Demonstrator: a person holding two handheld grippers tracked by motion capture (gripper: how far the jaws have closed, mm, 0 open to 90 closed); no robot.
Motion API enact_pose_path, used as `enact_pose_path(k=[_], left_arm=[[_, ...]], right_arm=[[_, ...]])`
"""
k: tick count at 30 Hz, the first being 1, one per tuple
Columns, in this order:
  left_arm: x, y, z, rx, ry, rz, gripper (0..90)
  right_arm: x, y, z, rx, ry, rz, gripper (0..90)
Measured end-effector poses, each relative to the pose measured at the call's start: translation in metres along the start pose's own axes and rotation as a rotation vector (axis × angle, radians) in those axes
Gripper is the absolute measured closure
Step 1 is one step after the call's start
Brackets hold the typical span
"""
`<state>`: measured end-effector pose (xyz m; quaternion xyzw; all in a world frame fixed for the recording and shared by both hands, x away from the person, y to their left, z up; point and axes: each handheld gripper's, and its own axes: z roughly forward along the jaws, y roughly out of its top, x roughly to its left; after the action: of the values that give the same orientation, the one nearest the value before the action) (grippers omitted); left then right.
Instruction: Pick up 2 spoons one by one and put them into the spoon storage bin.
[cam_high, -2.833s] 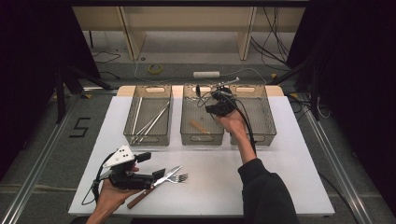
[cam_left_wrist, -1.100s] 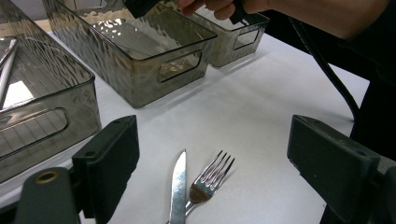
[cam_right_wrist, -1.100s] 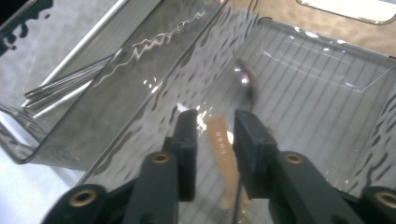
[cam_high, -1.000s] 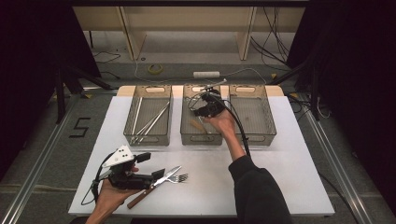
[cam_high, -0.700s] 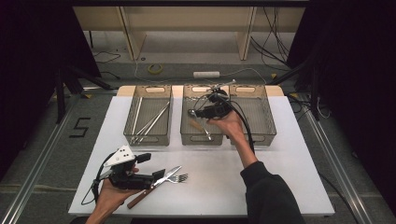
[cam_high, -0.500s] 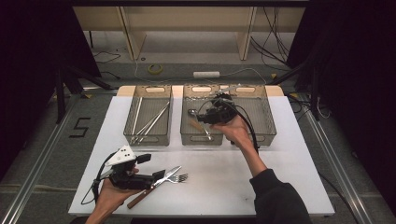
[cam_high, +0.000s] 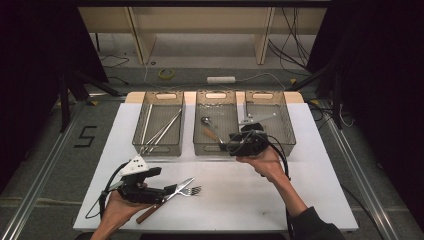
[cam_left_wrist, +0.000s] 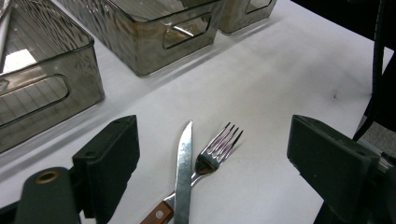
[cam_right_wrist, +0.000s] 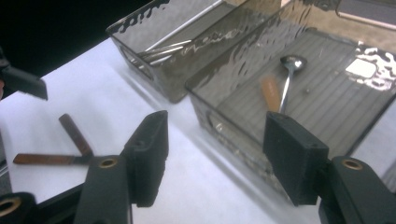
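Note:
A wood-handled knife (cam_left_wrist: 183, 172) lies crossed over a silver fork (cam_left_wrist: 217, 151) on the white table (cam_high: 240, 195) near its front left. My left gripper (cam_high: 169, 190) rests at them, open, its jaws wide on either side of the pair and nothing gripped. Three clear bins stand in a row at the back. The middle bin (cam_high: 199, 137) holds a spoon (cam_right_wrist: 289, 65) and a wooden-handled piece (cam_right_wrist: 270, 92). My right gripper (cam_high: 232, 145) hovers open and empty at that bin's near right corner, jaws pointing left.
The left bin (cam_high: 138, 137) holds several long metal sticks (cam_high: 162, 131). The right bin (cam_high: 288, 127) sits behind my right hand. Cables trail from both grippers. The table's front right is bare white surface.
My right gripper has drawn back from above the middle bin toward the bin's near edge. The left gripper, knife and fork have stayed put.

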<state>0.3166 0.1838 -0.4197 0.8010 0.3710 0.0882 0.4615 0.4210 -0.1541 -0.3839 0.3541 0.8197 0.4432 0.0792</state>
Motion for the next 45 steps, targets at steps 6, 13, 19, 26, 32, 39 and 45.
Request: enact_pose_path(k=[6, 13, 19, 26, 32, 39, 45], left_arm=[[-0.002, 0.000, 0.002, 0.053, 0.009, 0.022, 17.3], [-0.004, 0.002, 0.005, 0.105, 0.025, 0.041, 17.8], [-0.003, 0.002, 0.006, 0.156, 0.026, 0.042, 18.1], [-0.004, 0.001, 0.009, 0.241, 0.038, 0.048, 19.3], [-0.002, -0.003, 0.011, 0.310, 0.045, 0.048, 19.9], [0.000, -0.006, 0.014, 0.363, 0.055, 0.046, 20.4], [0.000, -0.009, 0.014, 0.387, 0.054, 0.048, 20.8]], right_arm=[[0.003, -0.020, -0.011, -0.021, 0.009, 0.004, 39.2], [0.008, -0.035, -0.018, -0.053, 0.026, 0.000, 38.2], [0.011, -0.046, -0.022, -0.059, 0.035, -0.001, 38.1], [0.013, -0.058, -0.026, -0.050, 0.044, 0.000, 38.0], [0.015, -0.067, -0.029, -0.051, 0.048, 0.004, 37.2], [0.015, -0.076, -0.032, -0.059, 0.055, 0.011, 36.8], [0.016, -0.082, -0.034, -0.053, 0.057, 0.009, 36.7]])
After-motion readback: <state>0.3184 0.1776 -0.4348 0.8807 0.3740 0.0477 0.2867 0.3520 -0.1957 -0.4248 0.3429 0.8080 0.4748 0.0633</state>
